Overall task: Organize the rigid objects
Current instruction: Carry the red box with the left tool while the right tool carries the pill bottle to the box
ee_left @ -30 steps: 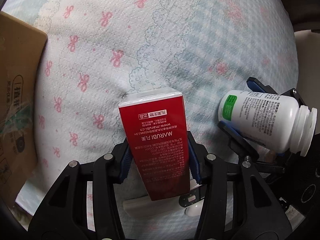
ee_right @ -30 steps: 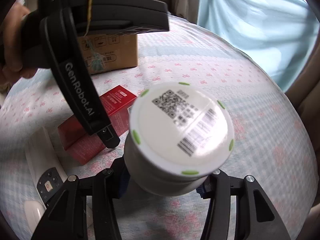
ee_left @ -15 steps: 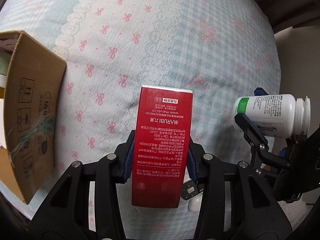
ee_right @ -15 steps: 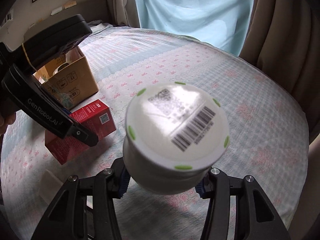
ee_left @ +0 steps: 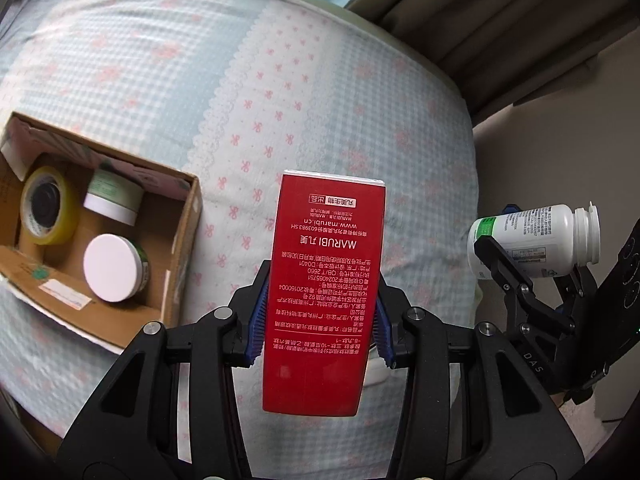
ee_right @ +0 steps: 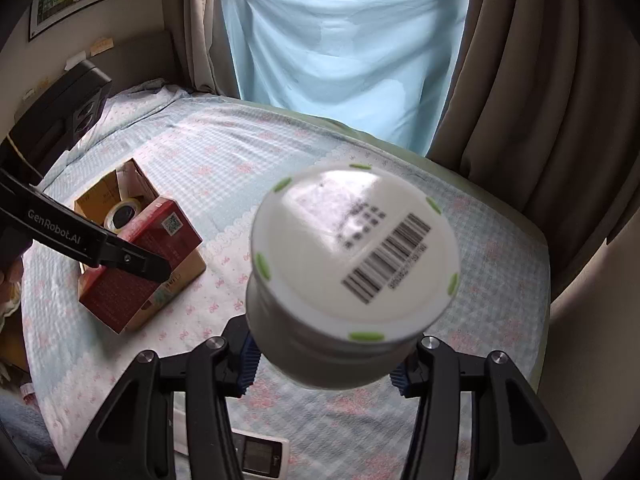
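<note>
My left gripper (ee_left: 318,320) is shut on a tall red Marubi box (ee_left: 326,280) and holds it in the air above the bed, to the right of an open cardboard box (ee_left: 180,264). That box holds a yellow tape roll (ee_left: 48,212) and two white-lidded jars (ee_left: 112,268). My right gripper (ee_right: 324,364) is shut on a white pill bottle (ee_right: 354,268), base toward the camera. The bottle also shows in the left wrist view (ee_left: 532,240). In the right wrist view the red box (ee_right: 136,264) hangs over the cardboard box (ee_right: 180,276).
The bed has a light blue sheet with pink bows (ee_left: 280,80). A remote control (ee_right: 256,456) lies on the bed below my right gripper. Brown curtains (ee_right: 540,80) and a blue drape (ee_right: 340,40) stand behind the bed. The bed's right edge (ee_left: 476,200) drops off.
Both grippers have lifted with their objects. The left one has moved toward the cardboard box, whose open inside now shows. The red box now hangs over the cardboard box's near corner.
</note>
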